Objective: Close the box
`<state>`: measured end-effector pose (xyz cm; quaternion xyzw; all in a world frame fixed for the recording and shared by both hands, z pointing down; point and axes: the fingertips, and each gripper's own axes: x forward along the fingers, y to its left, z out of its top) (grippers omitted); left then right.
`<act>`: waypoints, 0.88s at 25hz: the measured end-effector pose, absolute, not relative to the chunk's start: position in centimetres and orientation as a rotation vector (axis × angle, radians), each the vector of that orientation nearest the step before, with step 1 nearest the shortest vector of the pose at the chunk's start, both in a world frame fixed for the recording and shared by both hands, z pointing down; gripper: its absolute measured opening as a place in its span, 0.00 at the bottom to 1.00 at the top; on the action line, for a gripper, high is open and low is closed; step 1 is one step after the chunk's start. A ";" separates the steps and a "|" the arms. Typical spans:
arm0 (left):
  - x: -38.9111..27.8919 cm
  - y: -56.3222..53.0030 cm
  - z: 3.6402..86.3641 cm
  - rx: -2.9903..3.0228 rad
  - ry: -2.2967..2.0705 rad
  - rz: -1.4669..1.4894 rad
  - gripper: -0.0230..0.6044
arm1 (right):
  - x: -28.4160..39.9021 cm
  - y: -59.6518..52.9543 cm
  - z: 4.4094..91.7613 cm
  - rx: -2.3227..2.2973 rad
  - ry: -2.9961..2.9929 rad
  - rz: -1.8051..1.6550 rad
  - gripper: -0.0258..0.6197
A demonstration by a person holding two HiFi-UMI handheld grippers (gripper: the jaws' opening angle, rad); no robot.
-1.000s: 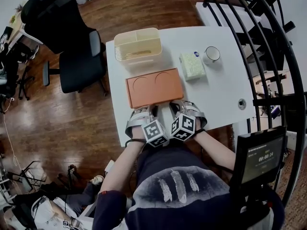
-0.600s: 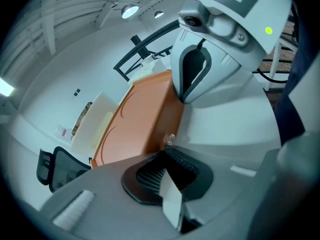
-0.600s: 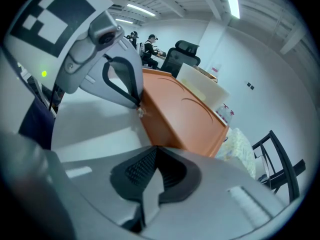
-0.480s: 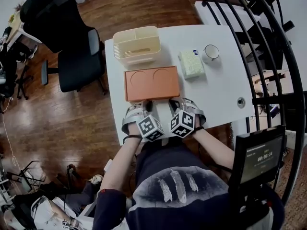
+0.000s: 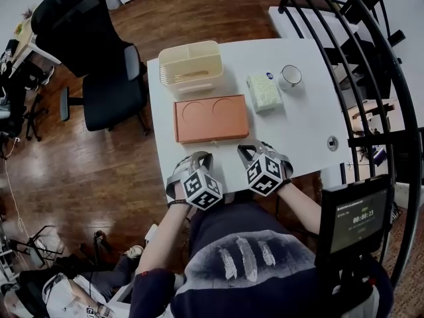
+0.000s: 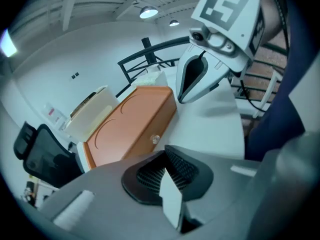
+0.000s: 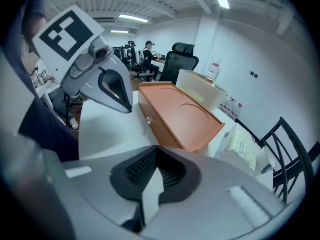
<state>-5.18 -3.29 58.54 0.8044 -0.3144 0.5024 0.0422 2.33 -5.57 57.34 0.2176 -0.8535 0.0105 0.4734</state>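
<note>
The orange box (image 5: 212,118) lies flat on the white table (image 5: 301,131), its lid down and a small knob (image 6: 156,139) on its near side. Both grippers sit at the table's near edge, apart from the box. My left gripper (image 5: 199,158) is shut with nothing in it, just left of the box's middle. My right gripper (image 5: 248,151) is shut too and holds nothing. In the left gripper view the box (image 6: 130,126) lies ahead of the jaws (image 6: 166,154), with the right gripper (image 6: 182,99) beyond. The right gripper view shows the box (image 7: 177,114) past its own jaws (image 7: 156,154).
A cream basket (image 5: 190,63) stands behind the box. A tissue pack (image 5: 264,91) and a white mug (image 5: 290,76) are at the back right. A black office chair (image 5: 93,52) stands left of the table, a black metal railing (image 5: 371,58) to the right.
Both grippers have pulled back from the box's near edge toward the person. The box now lies square with a gap between it and the jaws.
</note>
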 end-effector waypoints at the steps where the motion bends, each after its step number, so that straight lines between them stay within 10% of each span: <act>1: -5.0 -2.5 57.7 2.461 -0.926 1.456 0.06 | 2.2 -5.4 56.2 0.526 -2.126 0.058 0.04; 22: -7.5 4.7 48.4 2.471 -0.965 1.138 0.06 | -0.7 2.4 46.7 0.335 -2.423 0.217 0.04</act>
